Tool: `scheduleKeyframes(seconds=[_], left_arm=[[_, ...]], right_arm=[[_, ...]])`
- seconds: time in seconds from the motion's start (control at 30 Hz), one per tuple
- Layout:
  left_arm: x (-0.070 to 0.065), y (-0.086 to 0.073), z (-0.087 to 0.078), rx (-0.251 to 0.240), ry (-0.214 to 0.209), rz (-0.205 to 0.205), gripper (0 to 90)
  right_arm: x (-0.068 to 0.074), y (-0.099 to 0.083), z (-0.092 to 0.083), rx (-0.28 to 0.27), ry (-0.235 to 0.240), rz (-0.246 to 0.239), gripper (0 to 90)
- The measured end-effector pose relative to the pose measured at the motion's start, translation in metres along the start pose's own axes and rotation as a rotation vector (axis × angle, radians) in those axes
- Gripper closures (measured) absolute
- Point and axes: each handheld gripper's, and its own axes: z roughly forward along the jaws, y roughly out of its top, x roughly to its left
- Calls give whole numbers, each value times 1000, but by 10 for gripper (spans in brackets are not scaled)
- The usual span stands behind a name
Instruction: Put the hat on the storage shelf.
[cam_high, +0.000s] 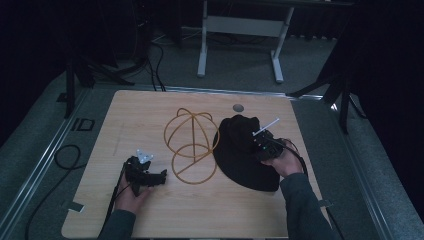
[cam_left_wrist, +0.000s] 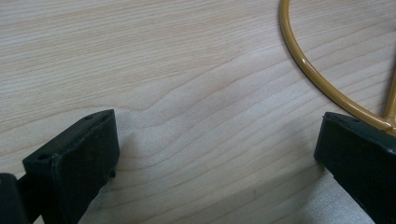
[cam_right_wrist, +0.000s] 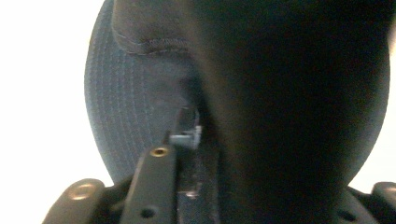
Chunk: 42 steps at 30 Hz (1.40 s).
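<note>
The right gripper (cam_high: 261, 141) pinches the black hat (cam_high: 240, 150) – its jaws are clamped on the fabric at the crown. The hat lies on the table (cam_high: 150, 210) just right of the yellow wire stand (cam_high: 191, 146). The left gripper (cam_high: 159, 176) rests near the stand's base ring – jaws wide, holding nothing.

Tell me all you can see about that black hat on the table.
The black hat lies on the wooden table, right of a yellow wire stand. It looks like soft, dark fabric with a wide brim stitched in rings and a crumpled crown. The right gripper is closed on the crown's fabric; nothing else touches it.
</note>
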Motion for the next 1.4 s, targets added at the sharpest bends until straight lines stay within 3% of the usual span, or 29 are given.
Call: scheduleKeyframes(seconds=[0.07,0.23,1.4], left_arm=[[0,0,0,0,0,0,3],[0,0,0,0,0,0,3],[0,0,0,-1,1,-1,3]], right_arm=[[-1,0,-1,-3,12,-6,822],[-2,0,-5,-18,10,-13,857],[17,16,-47,-62,34,-150,877]])
